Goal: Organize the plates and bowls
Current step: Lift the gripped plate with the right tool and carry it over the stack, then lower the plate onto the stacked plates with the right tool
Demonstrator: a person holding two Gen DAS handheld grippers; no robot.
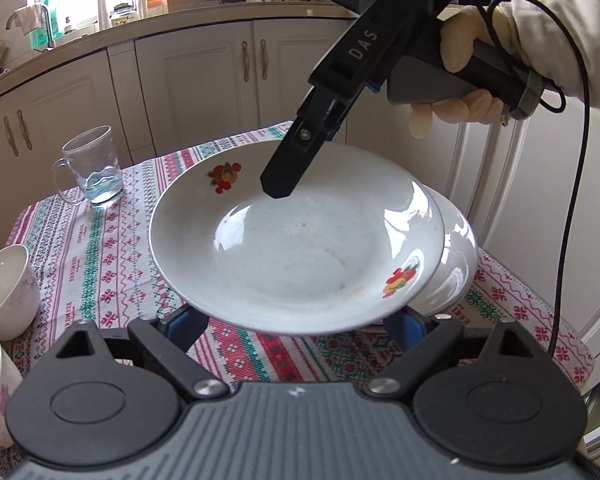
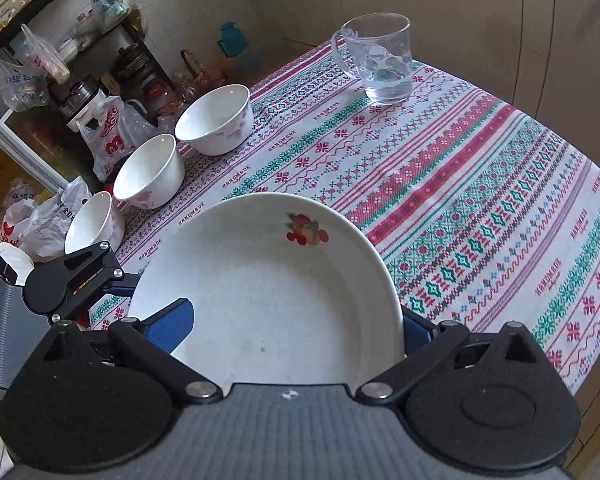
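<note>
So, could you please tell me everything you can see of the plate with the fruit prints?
The plate is white, glossy and ceramic-looking, a shallow well inside a broad rim with two red-and-yellow fruit prints on opposite sides. It looks empty, with faint marks in the well. It tilts above the patterned tablecloth, partly over another white plate. The right gripper touches its far rim; the left gripper's blue pads sit at its near edge, the contact hidden.

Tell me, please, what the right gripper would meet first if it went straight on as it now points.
The plate: it lies close ahead, between the right gripper's wide-set jaws. Whether they touch it yet is unclear.
</note>
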